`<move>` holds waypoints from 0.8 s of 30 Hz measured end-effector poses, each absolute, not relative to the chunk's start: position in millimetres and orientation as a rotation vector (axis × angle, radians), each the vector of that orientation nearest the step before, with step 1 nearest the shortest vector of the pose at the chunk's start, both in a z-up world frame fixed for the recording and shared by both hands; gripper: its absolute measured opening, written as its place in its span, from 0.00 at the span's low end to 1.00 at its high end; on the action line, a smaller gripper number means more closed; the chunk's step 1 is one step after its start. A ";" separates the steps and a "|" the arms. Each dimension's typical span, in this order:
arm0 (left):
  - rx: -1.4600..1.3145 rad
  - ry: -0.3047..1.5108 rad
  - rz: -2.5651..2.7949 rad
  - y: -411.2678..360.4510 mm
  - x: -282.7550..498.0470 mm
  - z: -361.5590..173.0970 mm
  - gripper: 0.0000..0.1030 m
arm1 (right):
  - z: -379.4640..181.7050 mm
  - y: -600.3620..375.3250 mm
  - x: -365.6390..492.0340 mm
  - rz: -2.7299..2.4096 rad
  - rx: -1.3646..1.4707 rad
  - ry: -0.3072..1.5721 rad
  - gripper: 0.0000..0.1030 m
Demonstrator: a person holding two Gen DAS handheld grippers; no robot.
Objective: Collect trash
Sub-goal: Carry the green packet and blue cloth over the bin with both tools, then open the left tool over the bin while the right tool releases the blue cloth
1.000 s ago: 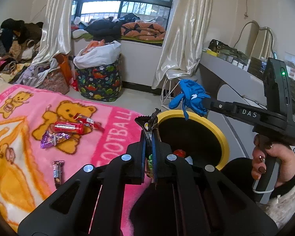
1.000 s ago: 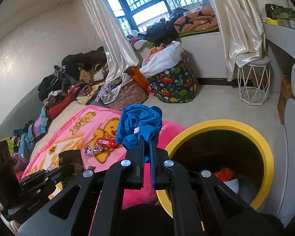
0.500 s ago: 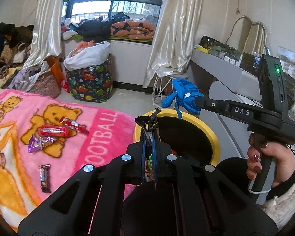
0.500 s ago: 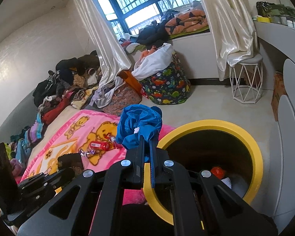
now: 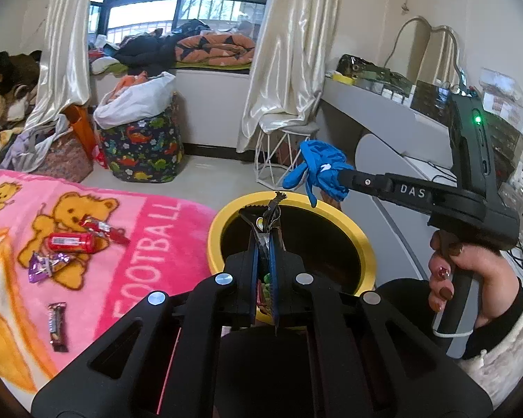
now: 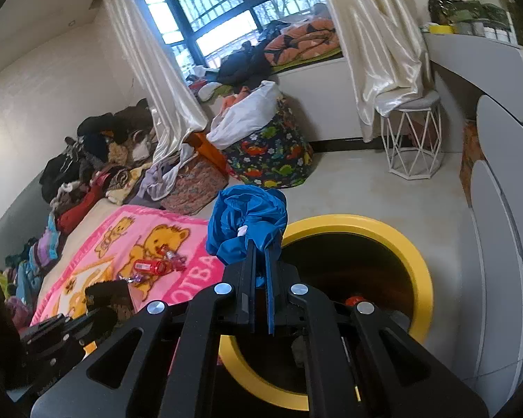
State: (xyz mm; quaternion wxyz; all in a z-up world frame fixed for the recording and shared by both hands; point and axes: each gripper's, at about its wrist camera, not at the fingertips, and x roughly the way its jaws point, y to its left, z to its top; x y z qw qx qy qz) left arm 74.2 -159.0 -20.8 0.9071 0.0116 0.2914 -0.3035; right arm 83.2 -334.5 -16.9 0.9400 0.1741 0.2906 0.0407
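My left gripper (image 5: 264, 244) is shut on a dark crumpled wrapper (image 5: 273, 209) that sticks up over the near rim of the yellow-rimmed bin (image 5: 362, 244). My right gripper (image 6: 258, 257) is shut on a crumpled blue plastic bag (image 6: 247, 219), held above the bin's left rim (image 6: 394, 233); from the left wrist view that blue bag (image 5: 319, 170) hangs over the bin's far edge. Red trash (image 6: 352, 301) lies inside the bin. On the pink bear blanket (image 5: 150, 244) lie a red can (image 5: 71, 242), a red wrapper (image 5: 103, 228), a purple wrapper (image 5: 47, 266) and a small brown bar (image 5: 57, 325).
A dinosaur-print laundry bag (image 5: 143, 149) and a white wire stool (image 5: 282, 156) stand on the floor beyond the bin. A white curved desk (image 5: 394, 115) runs along the right. Clothes (image 6: 97, 160) are piled by the left wall. A hand (image 5: 463, 278) grips the right gripper's handle.
Both grippers have drifted sideways towards the bin, so it sits more central in each view; the blanket has slid left. Both stay shut on their loads.
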 end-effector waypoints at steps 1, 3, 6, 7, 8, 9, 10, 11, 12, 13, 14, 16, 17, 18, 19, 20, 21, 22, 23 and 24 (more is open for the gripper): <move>0.028 0.603 -0.630 -161.0 74.0 -21.7 0.02 | -17.4 -335.2 81.5 0.075 0.360 0.593 0.05; 0.035 0.609 -0.637 -165.7 74.2 -24.0 0.02 | -19.0 -340.3 81.0 0.064 0.372 0.592 0.05; 0.042 0.618 -0.646 -170.6 75.1 -27.2 0.02 | -22.0 -347.3 80.3 0.049 0.388 0.593 0.04; 0.044 0.619 -0.647 -172.0 75.3 -28.1 0.02 | -22.9 -349.2 80.1 0.044 0.390 0.594 0.05; 0.046 0.623 -0.649 -173.7 75.9 -29.4 0.02 | -24.0 -352.5 79.9 0.037 0.392 0.595 0.05; 0.045 0.626 -0.653 -175.5 76.9 -30.3 0.02 | -24.9 -354.6 79.6 0.031 0.396 0.596 0.05; 0.046 0.628 -0.656 -177.1 76.9 -31.1 0.02 | -25.8 -356.9 79.5 0.027 0.401 0.596 0.05; 0.048 0.630 -0.659 -179.0 77.2 -31.9 0.02 | -26.8 -359.4 79.4 0.021 0.404 0.598 0.05; 0.050 0.632 -0.662 -181.2 77.6 -32.9 0.02 | -27.5 -361.4 79.3 0.014 0.404 0.598 0.05; 0.053 0.634 -0.667 -183.8 77.9 -33.9 0.02 | -28.4 -363.0 79.3 0.006 0.405 0.600 0.05; 0.055 0.637 -0.674 -186.5 78.5 -35.3 0.02 | -29.9 -365.7 79.2 0.000 0.411 0.602 0.05; 0.060 0.639 -0.686 -191.7 79.1 -36.8 0.02 | -32.6 -369.4 79.4 -0.008 0.422 0.609 0.05; 0.065 0.641 -0.694 -194.7 80.4 -38.4 0.02 | -34.1 -370.9 79.7 -0.015 0.424 0.612 0.05; 0.068 0.644 -0.699 -196.9 81.1 -39.5 0.02 | -35.8 -372.8 80.3 -0.019 0.428 0.617 0.05; 0.071 0.647 -0.703 -199.6 82.5 -40.6 0.02 | -37.6 -374.6 80.7 -0.023 0.433 0.621 0.05; 0.073 0.650 -0.707 -201.8 83.9 -41.9 0.02 | -39.3 -376.7 81.0 -0.029 0.437 0.625 0.05; 0.074 0.654 -0.712 -204.1 85.8 -43.5 0.02 | -41.0 -377.8 81.0 -0.034 0.440 0.630 0.05; 0.074 0.659 -0.715 -206.6 88.2 -45.2 0.02 | -42.7 -378.9 81.3 -0.037 0.444 0.634 0.05; 0.074 0.663 -0.717 -208.8 89.7 -46.4 0.02 | -44.2 -380.3 82.0 -0.040 0.448 0.638 0.05; 0.073 0.671 -0.722 -211.6 93.1 -48.4 0.02 | -45.9 -381.1 82.2 -0.044 0.451 0.642 0.05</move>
